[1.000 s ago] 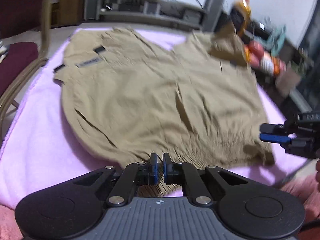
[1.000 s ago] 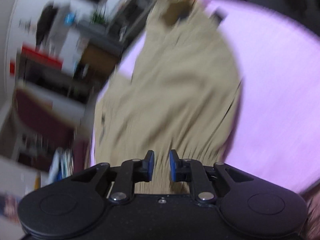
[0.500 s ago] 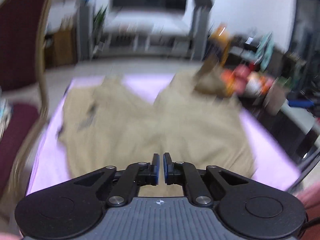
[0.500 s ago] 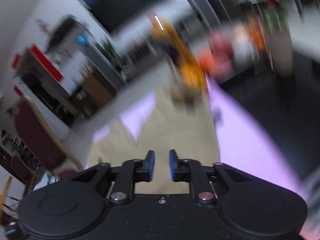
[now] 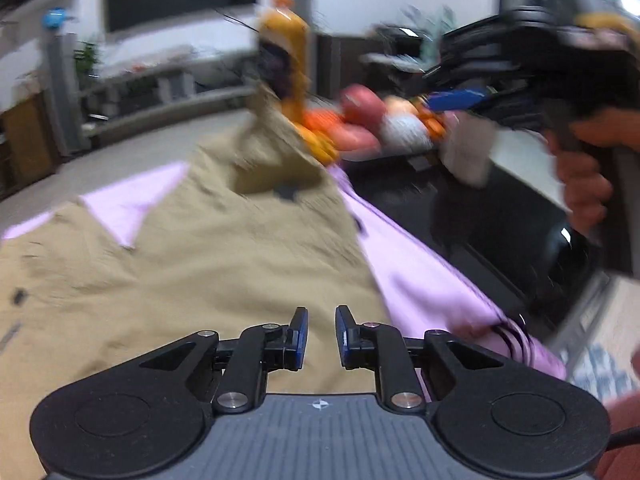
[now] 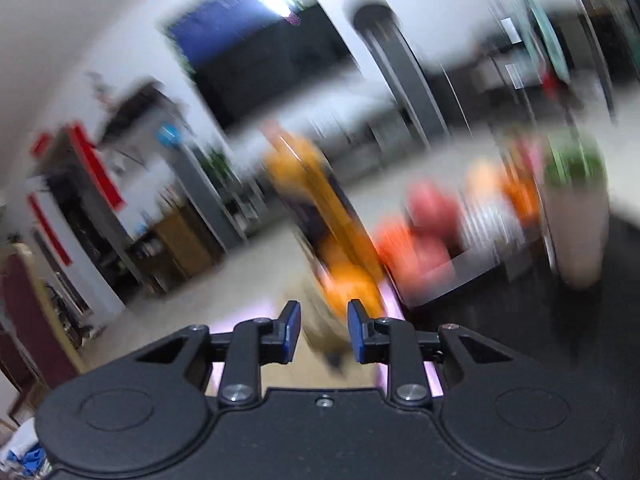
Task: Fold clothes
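Observation:
A khaki garment lies spread flat on a lilac cloth, blurred in the left wrist view. My left gripper hovers over the garment's near edge, open by a narrow gap with nothing between its fingers. My right gripper, held by a person's hand, is raised in the air at the upper right, beyond the cloth's right edge. In the heavily blurred right wrist view, the right gripper is open and empty, and only a scrap of the garment shows below it.
An orange-yellow plush toy stands at the garment's far end, also seen as the toy. Red, white and orange soft items lie beside it. A dark surface borders the cloth on the right. A dark red chair stands at left.
Both grippers rose and swung toward the far right end of the cloth. The left gripper's jaws went from nearly closed to a narrow gap. The right gripper lifted well above the garment.

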### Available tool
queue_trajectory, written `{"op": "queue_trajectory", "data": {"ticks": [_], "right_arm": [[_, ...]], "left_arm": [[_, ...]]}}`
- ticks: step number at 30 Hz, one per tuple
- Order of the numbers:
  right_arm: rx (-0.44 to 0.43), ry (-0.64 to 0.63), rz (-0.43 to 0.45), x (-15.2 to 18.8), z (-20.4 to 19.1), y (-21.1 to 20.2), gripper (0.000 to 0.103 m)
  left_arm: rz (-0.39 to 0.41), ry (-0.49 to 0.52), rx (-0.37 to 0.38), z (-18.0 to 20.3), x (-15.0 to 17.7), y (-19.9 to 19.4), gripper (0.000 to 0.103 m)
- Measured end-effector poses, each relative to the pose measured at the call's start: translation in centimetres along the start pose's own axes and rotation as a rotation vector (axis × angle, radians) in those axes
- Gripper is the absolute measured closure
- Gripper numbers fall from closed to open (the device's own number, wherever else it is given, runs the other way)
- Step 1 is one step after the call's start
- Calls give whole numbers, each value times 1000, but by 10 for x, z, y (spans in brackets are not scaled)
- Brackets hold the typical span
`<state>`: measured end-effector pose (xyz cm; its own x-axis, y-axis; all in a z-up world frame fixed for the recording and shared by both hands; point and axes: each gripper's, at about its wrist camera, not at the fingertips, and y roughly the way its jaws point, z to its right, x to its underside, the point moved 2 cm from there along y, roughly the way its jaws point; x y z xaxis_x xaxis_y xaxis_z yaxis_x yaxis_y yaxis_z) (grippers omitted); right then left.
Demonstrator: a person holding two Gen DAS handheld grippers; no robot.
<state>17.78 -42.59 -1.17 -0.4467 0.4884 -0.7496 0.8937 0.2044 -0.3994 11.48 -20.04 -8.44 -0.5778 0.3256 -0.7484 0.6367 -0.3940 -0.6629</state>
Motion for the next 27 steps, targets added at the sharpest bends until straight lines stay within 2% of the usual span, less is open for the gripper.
{"op": "queue_trajectory", "data": {"ticks": [2,4,7,9,14,17,18,19,20,22,27], "right_arm": [[4,64,-45,4,14,7,78],[7,127,-89,8,28,14,78],[12,222,-156,14,49,25,73],[15,283,-195,17,61,32,70],[29,334,-202,13,73,44,69],[16,359,-201,13,77,43,68],[12,365,-201,13,78,42,68],[9,365,-201,13,78,43,67],[10,346,-204,13,76,46,66],[10,306,-209,12,71,51,64],[11,208,-223,10,59,65,61]], "left_arm": [[-32,12,36,12,8,13,81],[-45,54,41,24,11,23,76],[-56,94,14,38,7,39,68],[-79,83,-10,42,0,55,67],[-156,88,-80,49,-10,92,66],[-159,118,-108,54,-10,98,66],[-165,119,-110,54,-11,99,67],[-171,122,-113,53,-12,99,88],[-179,126,-116,52,-13,98,97],[-175,125,-116,49,-19,92,99],[-86,104,-125,24,-41,51,100]]}}
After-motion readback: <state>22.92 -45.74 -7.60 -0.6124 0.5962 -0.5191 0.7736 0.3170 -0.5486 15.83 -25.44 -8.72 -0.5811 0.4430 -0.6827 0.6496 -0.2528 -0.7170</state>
